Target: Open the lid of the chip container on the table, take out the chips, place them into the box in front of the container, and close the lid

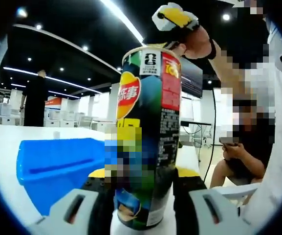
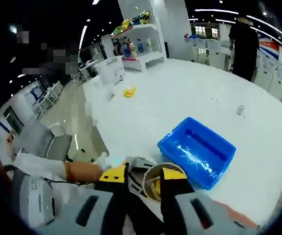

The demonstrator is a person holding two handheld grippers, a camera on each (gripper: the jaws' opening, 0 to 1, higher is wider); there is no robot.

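The chip container (image 1: pixel 148 137), a tall green, blue and red can, stands upright on the white table (image 1: pixel 4 147) with my left gripper (image 1: pixel 143 174) shut around its lower half. My right gripper (image 1: pixel 175 17) hovers just above the can's rim, held by a hand. Looking down in the right gripper view, the can's mouth (image 2: pixel 158 182) is uncovered and yellow chips lie inside. My right gripper (image 2: pixel 144 175) stands open over it with nothing between its yellow pads. The blue box (image 2: pixel 198 152) sits empty right beside the can and is also visible as the blue box (image 1: pixel 57 166).
A person in black (image 1: pixel 34 98) stands at the table's far side, and another person (image 1: pixel 241 156) sits to the right. A small yellow item (image 2: pixel 129 91) and a tiny white object (image 2: pixel 239 110) lie on the table (image 2: pixel 180 98). Shelves (image 2: pixel 136 34) stand beyond.
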